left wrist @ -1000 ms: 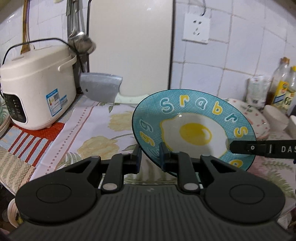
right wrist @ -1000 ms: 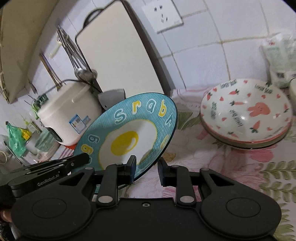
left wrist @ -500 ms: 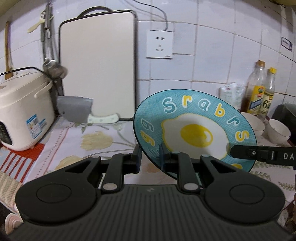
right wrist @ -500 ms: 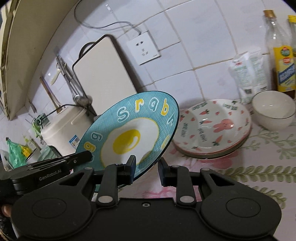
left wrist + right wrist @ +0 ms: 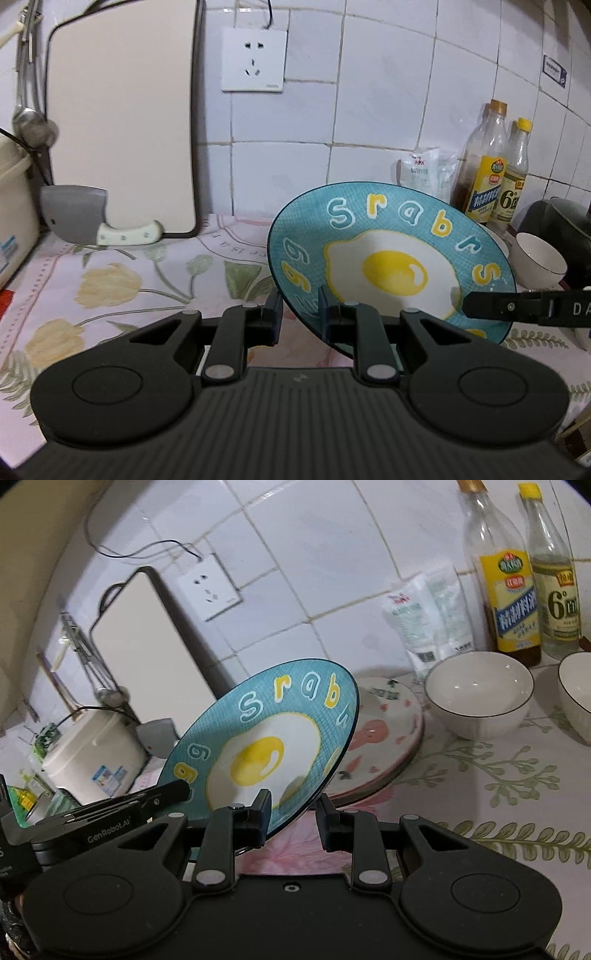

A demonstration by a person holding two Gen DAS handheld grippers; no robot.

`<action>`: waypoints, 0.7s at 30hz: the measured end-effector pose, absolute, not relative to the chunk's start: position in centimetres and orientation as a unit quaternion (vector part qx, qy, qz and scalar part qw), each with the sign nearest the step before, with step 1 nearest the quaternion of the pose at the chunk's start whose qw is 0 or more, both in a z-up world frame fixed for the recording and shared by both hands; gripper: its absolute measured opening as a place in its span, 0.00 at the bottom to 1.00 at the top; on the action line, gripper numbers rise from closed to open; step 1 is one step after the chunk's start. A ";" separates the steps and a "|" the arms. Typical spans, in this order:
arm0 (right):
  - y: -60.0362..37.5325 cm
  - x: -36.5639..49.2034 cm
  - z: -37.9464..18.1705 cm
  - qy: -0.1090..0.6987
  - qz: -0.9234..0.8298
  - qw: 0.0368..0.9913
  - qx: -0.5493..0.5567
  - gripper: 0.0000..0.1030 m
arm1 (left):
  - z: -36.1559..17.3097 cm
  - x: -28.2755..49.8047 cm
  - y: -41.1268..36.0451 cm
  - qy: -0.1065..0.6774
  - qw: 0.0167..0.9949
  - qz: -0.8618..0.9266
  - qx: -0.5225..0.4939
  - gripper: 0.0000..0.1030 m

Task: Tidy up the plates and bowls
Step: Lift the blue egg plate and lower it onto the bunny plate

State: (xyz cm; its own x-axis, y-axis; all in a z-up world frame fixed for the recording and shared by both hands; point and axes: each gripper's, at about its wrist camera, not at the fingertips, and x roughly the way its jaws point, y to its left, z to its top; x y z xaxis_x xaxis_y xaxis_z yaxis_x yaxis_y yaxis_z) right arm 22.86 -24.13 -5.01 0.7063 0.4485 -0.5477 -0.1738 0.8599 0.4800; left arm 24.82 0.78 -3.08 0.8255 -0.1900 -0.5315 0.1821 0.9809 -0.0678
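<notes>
Left wrist view: a round, glossy teal plate [image 5: 391, 258] painted with a fried egg and puffy letters tilts in the air above a floral tablecloth [image 5: 110, 280]. The left gripper [image 5: 299, 314] pinches its lower left rim, jaws nearly closed. The right gripper [image 5: 291, 808] clamps the opposite rim. Just behind lies a stack of carrot-patterned plates [image 5: 384, 746], beside two smooth white bowls [image 5: 480, 698].

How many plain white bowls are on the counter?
2: one white bowl beside the rabbit-print plates, in front of the bottles; a second bowl cut off at the right edge. Others may be hidden.
</notes>
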 end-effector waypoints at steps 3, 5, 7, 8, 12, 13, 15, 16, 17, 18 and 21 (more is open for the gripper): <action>-24.6 24.3 -5.6 0.352 0.167 0.899 0.198 0.30 | -3.9 26.6 0.1 0.289 0.952 -0.097 -0.010 0.18; -24.9 25.4 -6.1 0.359 0.163 0.897 0.198 0.30 | -4.3 27.8 -0.3 0.296 0.950 -0.097 -0.015 0.18; -25.1 26.3 -6.3 0.364 0.157 0.897 0.195 0.30 | -4.8 28.9 -0.5 0.304 0.947 -0.097 -0.021 0.18; -25.2 26.6 -6.4 0.365 0.154 0.898 0.193 0.30 | -5.0 29.5 -0.7 0.307 0.946 -0.097 -0.023 0.18; -25.4 27.9 -6.9 0.374 0.142 0.898 0.183 0.30 | -5.9 31.3 -1.4 0.318 0.943 -0.093 -0.026 0.18; -25.3 28.1 -7.0 0.377 0.139 0.898 0.181 0.30 | -6.1 31.6 -1.5 0.320 0.943 -0.092 -0.026 0.18; -25.3 28.7 -7.2 0.382 0.134 0.897 0.175 0.30 | -6.5 32.3 -1.7 0.324 0.941 -0.091 -0.026 0.18; -25.2 28.9 -7.3 0.385 0.132 0.897 0.174 0.30 | -6.7 32.6 -1.7 0.326 0.941 -0.091 -0.027 0.18; -25.2 29.0 -7.4 0.387 0.130 0.896 0.173 0.30 | -6.8 32.8 -1.7 0.329 0.940 -0.091 -0.027 0.17; -25.2 29.1 -7.5 0.390 0.128 0.895 0.172 0.30 | -7.0 33.0 -1.7 0.331 0.939 -0.091 -0.028 0.17; -24.8 28.9 -7.4 0.396 0.117 0.896 0.161 0.31 | -7.3 33.1 -1.8 0.336 0.937 -0.096 -0.027 0.17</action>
State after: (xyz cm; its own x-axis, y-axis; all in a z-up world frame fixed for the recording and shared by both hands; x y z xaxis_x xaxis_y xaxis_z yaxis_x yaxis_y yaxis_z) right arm 28.94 -24.84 -7.43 0.6586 0.3384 -0.6721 -0.0825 0.9203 0.3825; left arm 33.15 -1.80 -7.31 0.7560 -0.1972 -0.6241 0.1609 0.9803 -0.1148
